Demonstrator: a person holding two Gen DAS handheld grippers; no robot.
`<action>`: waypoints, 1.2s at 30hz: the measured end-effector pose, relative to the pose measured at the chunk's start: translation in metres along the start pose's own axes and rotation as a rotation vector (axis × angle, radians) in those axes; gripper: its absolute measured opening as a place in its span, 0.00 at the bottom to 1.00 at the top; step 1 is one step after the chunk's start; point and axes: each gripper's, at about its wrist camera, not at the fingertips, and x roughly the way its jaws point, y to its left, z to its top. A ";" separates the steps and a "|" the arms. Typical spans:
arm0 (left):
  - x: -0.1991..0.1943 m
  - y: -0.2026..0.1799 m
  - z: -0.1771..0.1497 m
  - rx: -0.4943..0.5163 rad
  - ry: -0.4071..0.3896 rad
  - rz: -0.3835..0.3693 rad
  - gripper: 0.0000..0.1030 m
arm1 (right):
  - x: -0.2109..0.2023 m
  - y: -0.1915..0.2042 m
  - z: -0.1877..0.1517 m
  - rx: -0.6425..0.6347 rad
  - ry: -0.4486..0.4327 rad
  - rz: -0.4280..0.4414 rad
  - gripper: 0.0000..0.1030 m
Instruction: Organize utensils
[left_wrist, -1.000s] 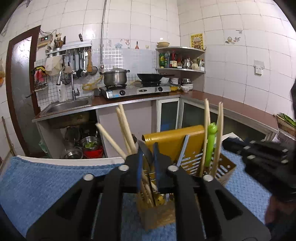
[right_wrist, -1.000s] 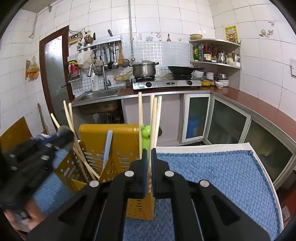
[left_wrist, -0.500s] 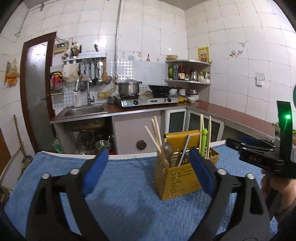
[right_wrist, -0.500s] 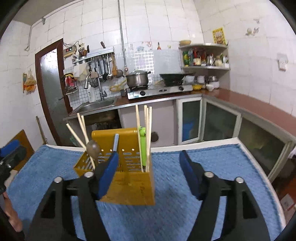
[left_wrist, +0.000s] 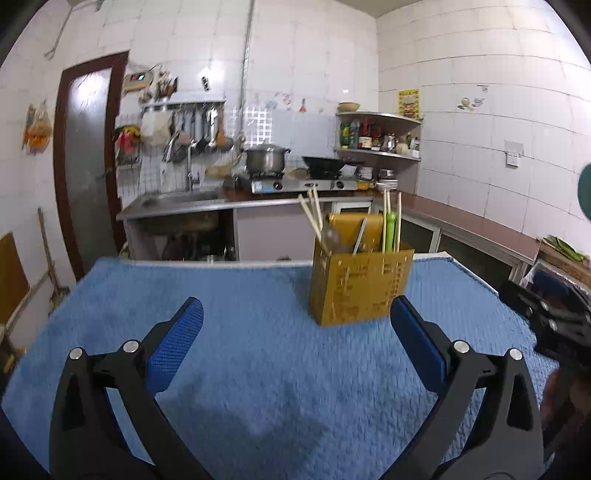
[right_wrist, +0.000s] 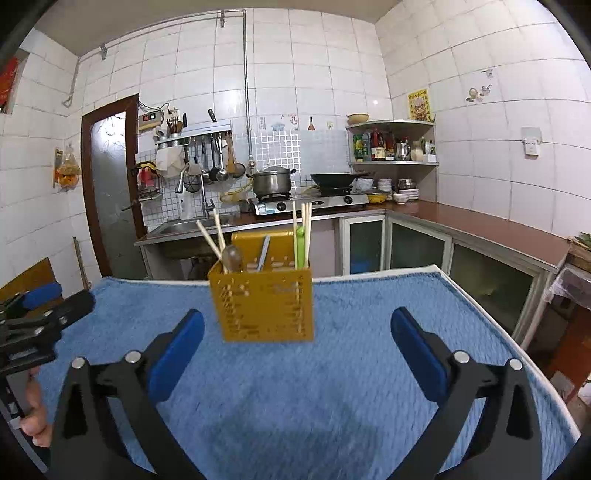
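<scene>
A yellow perforated utensil holder (left_wrist: 360, 288) stands upright on the blue towel (left_wrist: 258, 354); it also shows in the right wrist view (right_wrist: 264, 304). It holds wooden chopsticks (left_wrist: 312, 218), a green-handled utensil (left_wrist: 389, 230), a spoon (right_wrist: 232, 256) and a grey utensil (right_wrist: 264, 253). My left gripper (left_wrist: 295, 328) is open and empty, well back from the holder. My right gripper (right_wrist: 297, 332) is open and empty, also back from it. The other gripper shows at the right edge of the left wrist view (left_wrist: 554, 325) and at the left edge of the right wrist view (right_wrist: 37, 321).
The towel covers the table (right_wrist: 480, 295), whose far edge lies just behind the holder. Beyond are a sink (right_wrist: 184, 227), a stove with a pot (right_wrist: 273, 181) and a wok (right_wrist: 338, 179), and a brown counter (right_wrist: 498, 225) along the right wall.
Both grippers were shut right at the holder's utensils one second ago. They opened, let go and pulled back toward me; the holder now looks smaller and farther off.
</scene>
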 end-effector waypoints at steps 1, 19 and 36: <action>-0.001 0.001 -0.005 -0.016 0.005 0.001 0.95 | -0.005 0.005 -0.009 -0.011 -0.001 -0.004 0.96; -0.012 0.004 -0.065 -0.009 -0.014 0.044 0.95 | -0.012 0.021 -0.062 -0.090 -0.044 -0.059 0.96; -0.006 -0.014 -0.082 0.133 -0.073 0.091 0.95 | -0.013 0.017 -0.072 -0.052 -0.049 -0.051 0.96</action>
